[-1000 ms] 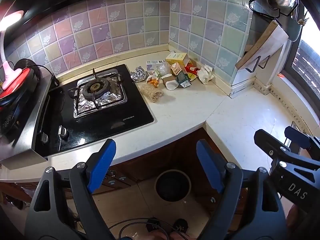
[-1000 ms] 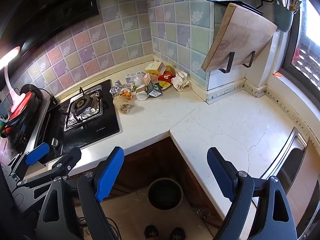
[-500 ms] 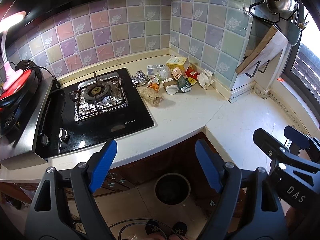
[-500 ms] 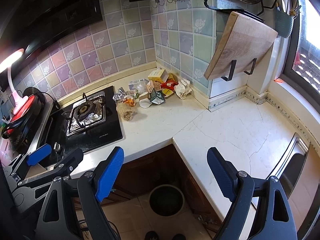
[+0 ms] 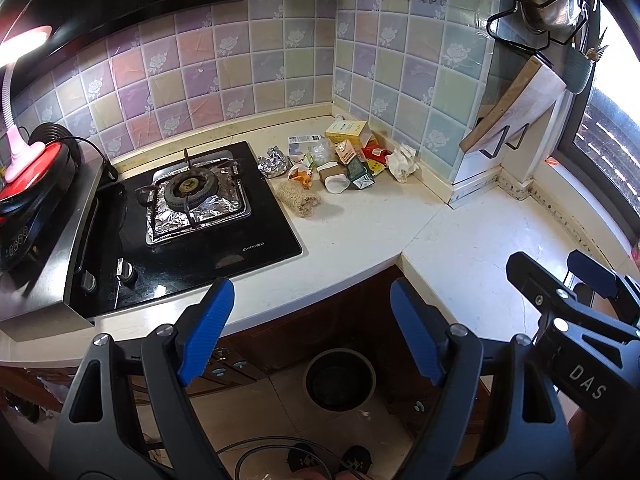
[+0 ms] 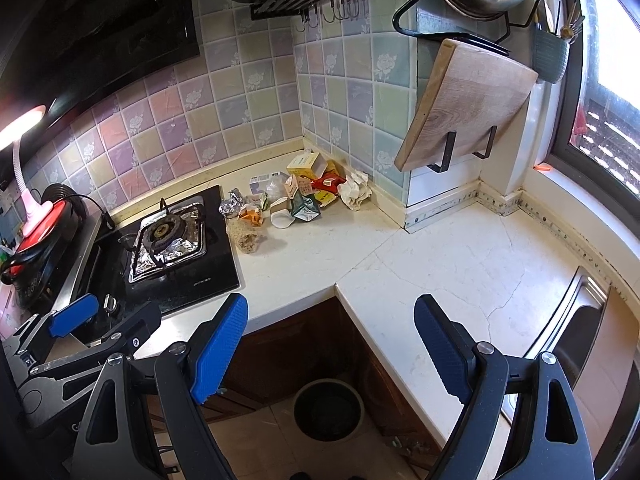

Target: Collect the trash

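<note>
Trash (image 5: pixel 340 162) lies heaped in the desk (image 5: pixel 360 232) corner beside the stove (image 5: pixel 188 216), well apart from both tools. We hold the left gripper (image 5: pixel 312 326) and right gripper (image 6: pixel 330 348) back at the desk edge, fingers wide apart and empty, presumably ready to reach. The bin (image 6: pixel 328 410) waits on the floor below. Only the right view shows the sink (image 6: pixel 592 320).

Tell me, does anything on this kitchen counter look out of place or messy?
Yes. A pile of trash, including a crumpled foil ball, cartons, a tipped paper cup and wadded paper, is heaped in the tiled corner beside the stove.
</note>
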The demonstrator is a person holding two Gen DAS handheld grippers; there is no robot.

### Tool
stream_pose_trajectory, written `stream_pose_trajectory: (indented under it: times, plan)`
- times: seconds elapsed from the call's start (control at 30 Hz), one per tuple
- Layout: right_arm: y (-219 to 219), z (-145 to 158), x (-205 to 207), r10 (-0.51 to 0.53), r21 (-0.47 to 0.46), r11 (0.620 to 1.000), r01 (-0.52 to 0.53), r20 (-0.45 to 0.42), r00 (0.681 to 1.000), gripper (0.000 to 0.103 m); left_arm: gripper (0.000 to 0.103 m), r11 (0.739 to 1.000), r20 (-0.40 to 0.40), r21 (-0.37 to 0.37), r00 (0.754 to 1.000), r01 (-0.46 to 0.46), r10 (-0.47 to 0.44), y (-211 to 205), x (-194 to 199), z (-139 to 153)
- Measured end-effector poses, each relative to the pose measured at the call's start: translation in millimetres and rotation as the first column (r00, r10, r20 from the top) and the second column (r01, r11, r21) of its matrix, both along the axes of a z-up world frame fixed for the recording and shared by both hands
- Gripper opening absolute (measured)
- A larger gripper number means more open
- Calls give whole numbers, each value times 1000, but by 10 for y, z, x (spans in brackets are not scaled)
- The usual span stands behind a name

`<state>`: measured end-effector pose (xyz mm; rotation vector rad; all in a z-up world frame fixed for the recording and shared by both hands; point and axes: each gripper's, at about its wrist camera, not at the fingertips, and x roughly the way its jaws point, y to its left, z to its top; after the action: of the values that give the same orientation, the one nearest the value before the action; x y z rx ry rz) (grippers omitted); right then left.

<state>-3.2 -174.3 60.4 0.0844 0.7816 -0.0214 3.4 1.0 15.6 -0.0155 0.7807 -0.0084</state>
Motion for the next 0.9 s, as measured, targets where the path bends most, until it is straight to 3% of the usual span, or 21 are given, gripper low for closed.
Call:
stream_pose_trajectory:
  times: [0.9]
  plan:
    - [-35,130,-323,1,29,1000,-1,15,1000,86,79,1000,10,5,1000,-6,6,-23,-284,57]
